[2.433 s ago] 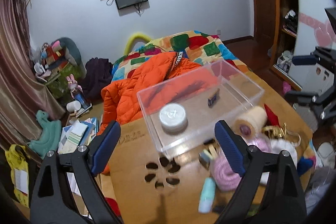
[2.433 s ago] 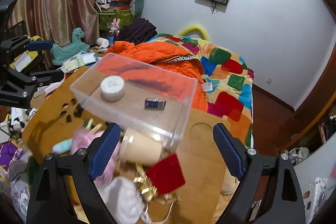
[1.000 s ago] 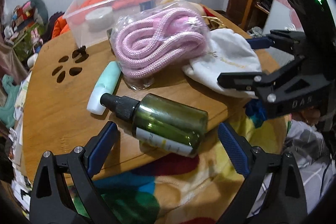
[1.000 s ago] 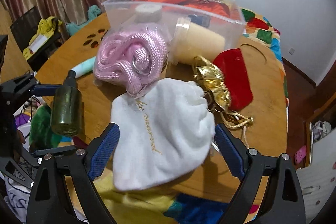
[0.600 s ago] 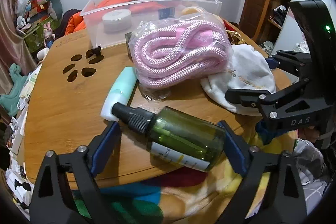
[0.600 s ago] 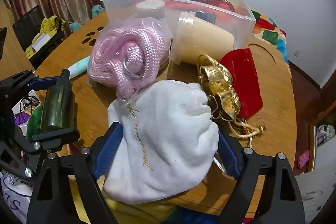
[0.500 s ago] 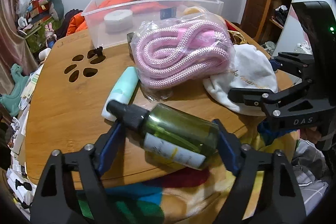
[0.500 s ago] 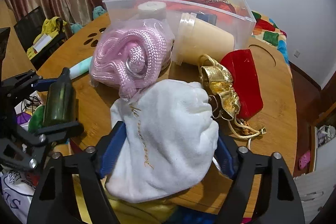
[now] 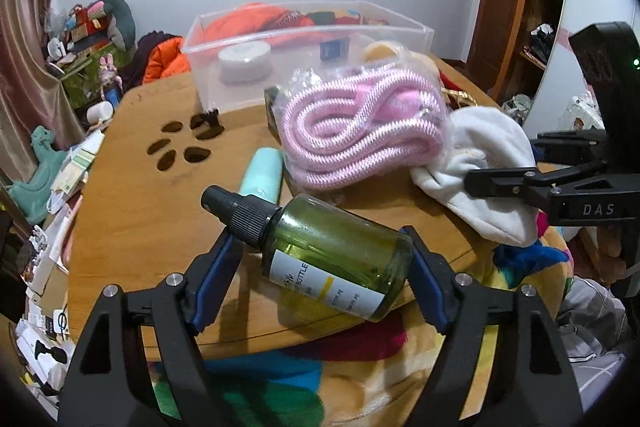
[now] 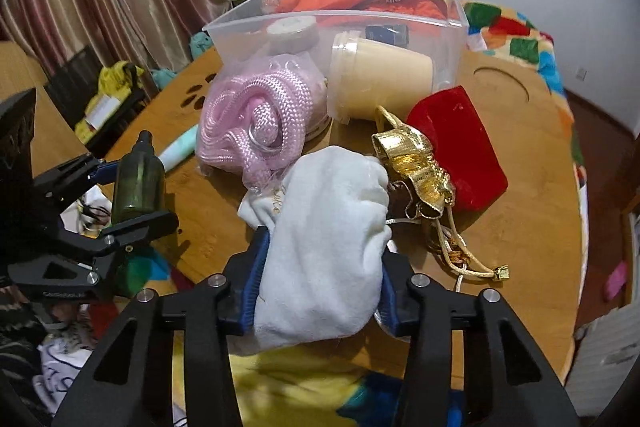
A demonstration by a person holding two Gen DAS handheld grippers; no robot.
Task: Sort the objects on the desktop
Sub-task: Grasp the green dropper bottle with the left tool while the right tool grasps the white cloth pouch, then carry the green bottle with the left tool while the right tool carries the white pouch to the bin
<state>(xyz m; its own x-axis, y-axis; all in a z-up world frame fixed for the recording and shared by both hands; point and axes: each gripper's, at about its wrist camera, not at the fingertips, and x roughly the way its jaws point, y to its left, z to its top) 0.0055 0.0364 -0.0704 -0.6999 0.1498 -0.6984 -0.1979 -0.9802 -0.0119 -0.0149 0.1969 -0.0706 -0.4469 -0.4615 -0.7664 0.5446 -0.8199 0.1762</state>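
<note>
A green glass bottle with a black dropper cap lies crosswise in my left gripper, which is shut on it, one pad at the cap end and one at the base. From the right wrist view the same bottle sits in the left gripper over the table's near edge. My right gripper has its jaws closing on a white cloth pouch, and the pads squeeze its sides. The left wrist view shows the pouch with the right gripper on it.
On the round wooden table stand a clear plastic box holding a white tin, a bagged pink rope and a mint tube. A cream cup, gold pouch and red pouch lie to the right.
Both grippers came down from above the box to the table's near edge. The left closed on the green bottle. The right narrowed onto the white pouch, bunching it.
</note>
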